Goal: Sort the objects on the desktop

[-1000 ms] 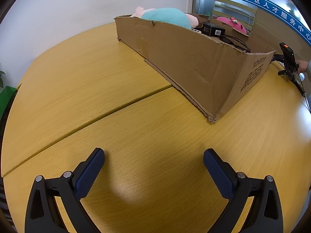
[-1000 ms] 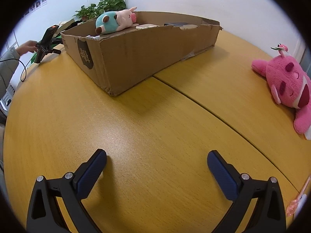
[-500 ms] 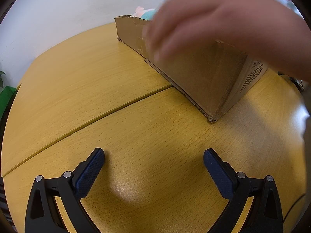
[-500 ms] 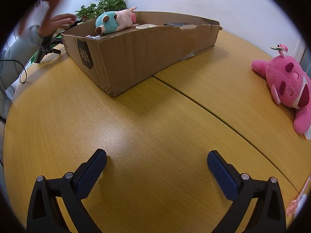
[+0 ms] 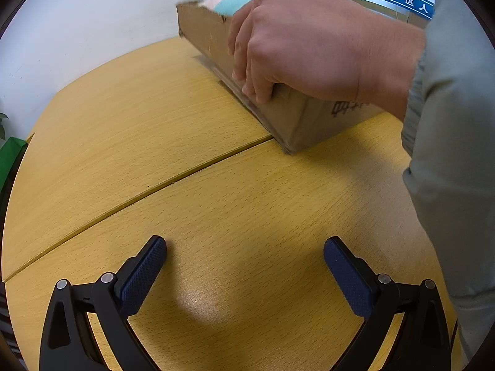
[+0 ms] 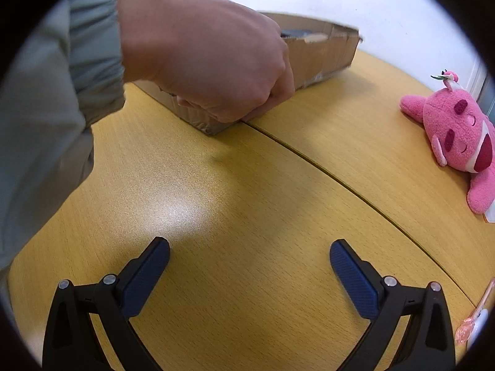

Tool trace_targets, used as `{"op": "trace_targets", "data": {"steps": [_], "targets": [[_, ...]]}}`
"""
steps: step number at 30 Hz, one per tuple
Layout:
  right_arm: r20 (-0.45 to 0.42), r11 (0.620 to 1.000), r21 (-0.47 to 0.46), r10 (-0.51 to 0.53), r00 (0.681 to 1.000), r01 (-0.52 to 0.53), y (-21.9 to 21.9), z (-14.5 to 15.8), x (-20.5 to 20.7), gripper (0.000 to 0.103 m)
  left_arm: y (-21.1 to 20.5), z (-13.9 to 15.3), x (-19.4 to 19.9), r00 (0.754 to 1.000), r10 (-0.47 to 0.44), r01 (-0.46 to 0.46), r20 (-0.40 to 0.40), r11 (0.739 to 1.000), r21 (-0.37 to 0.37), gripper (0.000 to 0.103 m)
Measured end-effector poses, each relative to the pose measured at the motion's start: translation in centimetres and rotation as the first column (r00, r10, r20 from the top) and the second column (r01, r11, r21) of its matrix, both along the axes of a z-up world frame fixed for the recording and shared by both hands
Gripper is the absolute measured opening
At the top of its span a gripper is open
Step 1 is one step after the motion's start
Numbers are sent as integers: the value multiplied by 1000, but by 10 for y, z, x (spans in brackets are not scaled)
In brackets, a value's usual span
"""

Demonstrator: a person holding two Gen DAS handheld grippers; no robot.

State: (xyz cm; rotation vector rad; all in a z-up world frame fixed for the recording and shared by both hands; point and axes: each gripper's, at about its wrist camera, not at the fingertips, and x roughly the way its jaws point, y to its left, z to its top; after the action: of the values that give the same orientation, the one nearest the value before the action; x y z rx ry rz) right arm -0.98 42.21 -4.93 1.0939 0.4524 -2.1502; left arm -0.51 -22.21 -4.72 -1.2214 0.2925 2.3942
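The left gripper (image 5: 244,259) sits low over the yellow wooden worktop (image 5: 130,117). Its jaws are wide apart and hold nothing. The right gripper (image 6: 249,261) is the same: jaws wide apart, nothing between them.

A long brown cardboard box (image 5: 210,37) stands on the worktop, far in front of both grippers. A bare hand (image 5: 297,43) in a grey-green sleeve (image 5: 448,123) grips the near end of the box, with its fingers curled over the side wall. A blue and pink soft toy (image 5: 229,1) peeks out of the far end of the box; it looks blurry.

In the right view, a pink plush bear (image 6: 458,136) lies on the worktop off to the right, well apart from the box. A small pink see-through thing (image 6: 473,321) lies at the right edge; I cannot tell what it is.
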Motion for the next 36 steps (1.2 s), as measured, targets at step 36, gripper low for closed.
{"op": "trace_targets", "data": {"steps": [36], "targets": [[-1,1000,1,-2,1000,2,-1,3,1,103,0,0,-1,1000,-1,1,-2,1000,0,103]]}}
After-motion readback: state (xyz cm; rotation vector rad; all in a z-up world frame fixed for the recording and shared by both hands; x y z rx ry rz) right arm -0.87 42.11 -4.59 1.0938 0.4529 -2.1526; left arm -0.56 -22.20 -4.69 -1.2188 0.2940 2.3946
